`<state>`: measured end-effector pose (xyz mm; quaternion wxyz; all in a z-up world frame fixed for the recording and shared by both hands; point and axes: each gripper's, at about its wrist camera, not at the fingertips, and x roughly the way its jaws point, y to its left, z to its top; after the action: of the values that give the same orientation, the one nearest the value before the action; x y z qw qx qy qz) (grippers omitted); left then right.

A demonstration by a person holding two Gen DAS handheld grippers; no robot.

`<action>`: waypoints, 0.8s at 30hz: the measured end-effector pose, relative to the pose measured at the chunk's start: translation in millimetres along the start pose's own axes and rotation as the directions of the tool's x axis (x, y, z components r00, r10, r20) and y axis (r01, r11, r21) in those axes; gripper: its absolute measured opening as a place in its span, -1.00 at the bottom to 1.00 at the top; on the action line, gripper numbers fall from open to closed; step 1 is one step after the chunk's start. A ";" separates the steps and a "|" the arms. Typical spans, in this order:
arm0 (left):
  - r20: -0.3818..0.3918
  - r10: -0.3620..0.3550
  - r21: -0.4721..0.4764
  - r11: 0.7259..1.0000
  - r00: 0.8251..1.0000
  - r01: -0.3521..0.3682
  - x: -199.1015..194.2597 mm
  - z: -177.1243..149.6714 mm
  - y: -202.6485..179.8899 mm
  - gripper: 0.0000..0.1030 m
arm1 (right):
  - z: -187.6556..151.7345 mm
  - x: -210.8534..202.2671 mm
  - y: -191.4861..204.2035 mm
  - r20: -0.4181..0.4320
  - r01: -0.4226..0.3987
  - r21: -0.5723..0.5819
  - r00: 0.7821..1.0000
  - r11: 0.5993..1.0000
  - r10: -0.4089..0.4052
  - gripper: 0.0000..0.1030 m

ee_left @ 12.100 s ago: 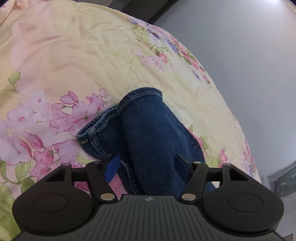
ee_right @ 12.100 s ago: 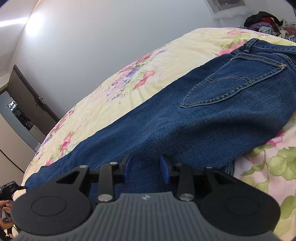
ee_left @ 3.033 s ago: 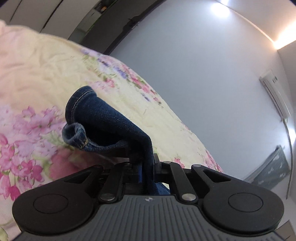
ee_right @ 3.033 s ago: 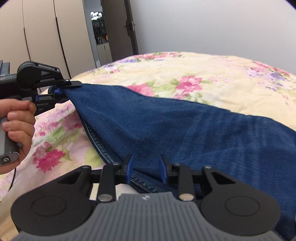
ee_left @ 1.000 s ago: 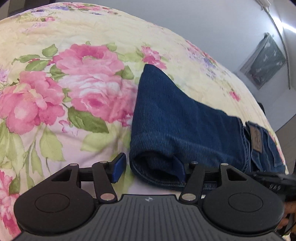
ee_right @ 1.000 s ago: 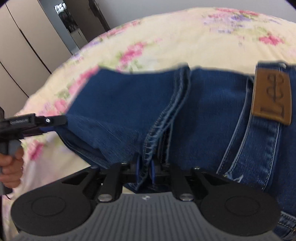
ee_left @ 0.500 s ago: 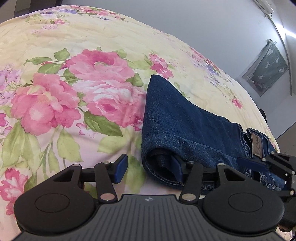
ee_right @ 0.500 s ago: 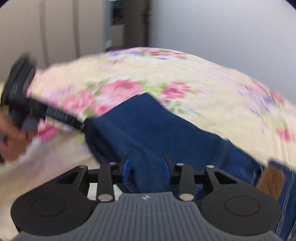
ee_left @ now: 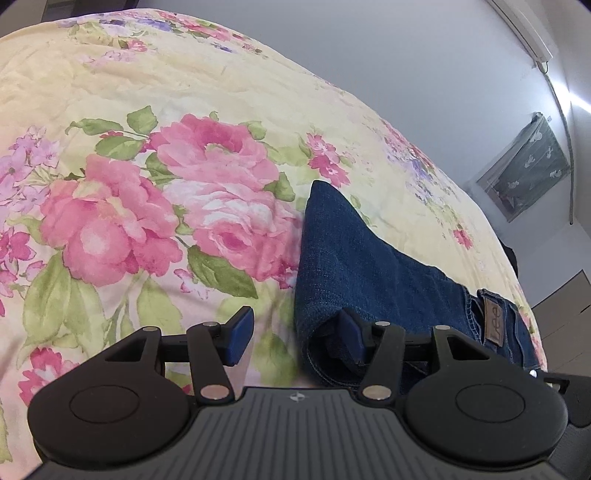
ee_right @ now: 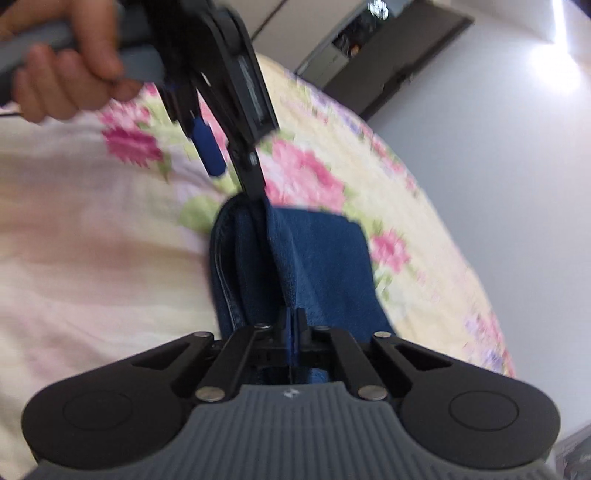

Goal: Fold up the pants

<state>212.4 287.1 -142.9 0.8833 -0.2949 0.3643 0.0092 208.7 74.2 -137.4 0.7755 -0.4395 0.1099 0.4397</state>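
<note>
Dark blue jeans (ee_left: 369, 266) lie folded on the floral bedspread (ee_left: 147, 184), their leather label (ee_left: 493, 326) at the far right. My left gripper (ee_left: 295, 336) is open. Its right finger is tucked inside the fold's near opening, and its left pad (ee_left: 240, 334) hangs free over the bedspread. In the blurred right wrist view my right gripper (ee_right: 293, 326) is shut, its tips at a raised ridge in the jeans (ee_right: 325, 258). Whether cloth is pinched I cannot tell. A hand (ee_right: 66, 81) holds the left gripper (ee_right: 232, 173) at the fold's far end.
The bedspread (ee_right: 92, 277) stretches wide to the left of the jeans. A grey wall rises behind the bed, with an air conditioner (ee_left: 524, 33) high up and a covered panel (ee_left: 524, 166) lower down. A dark doorway (ee_right: 388, 44) stands past the bed.
The right gripper let go of the hems, opened, rolled and shut again, swinging along the jeans toward the left gripper. The left gripper stayed open and drew back slightly.
</note>
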 end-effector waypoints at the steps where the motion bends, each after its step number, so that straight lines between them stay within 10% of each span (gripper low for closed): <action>1: -0.002 -0.009 -0.004 1.000 1.000 0.009 -0.1 1.4 -1.0 0.21 | -0.2 -9.3 1.8 0.025 0.003 -0.007 1.000 1.000 -0.003 -1.00; 8: 0.030 -0.065 0.003 0.998 0.997 0.065 -6.8 7.8 -15.5 0.20 | -28.4 -5.6 40.9 -0.049 -0.044 -0.238 0.998 0.970 0.034 -1.00; 14: 0.011 0.002 0.045 0.999 1.000 -0.002 4.8 9.0 -14.3 0.20 | -25.9 -15.4 12.9 -0.024 -0.041 -0.048 0.999 0.998 0.040 -1.00; 19: 0.023 -0.020 -0.024 1.000 1.000 0.020 1.6 5.7 0.1 0.20 | -7.4 -25.5 15.1 0.053 -0.002 -0.069 0.999 0.998 0.005 -0.33; 24: 0.047 0.000 -0.034 0.999 0.999 0.001 -11.2 12.0 5.7 0.20 | 23.1 -12.7 30.0 0.106 -0.009 -0.069 0.994 0.998 0.016 -0.33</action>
<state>210.6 300.4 -131.9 0.8865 -0.3096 0.3431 0.0220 172.9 91.6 -134.3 0.7618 -0.4412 0.0559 0.4711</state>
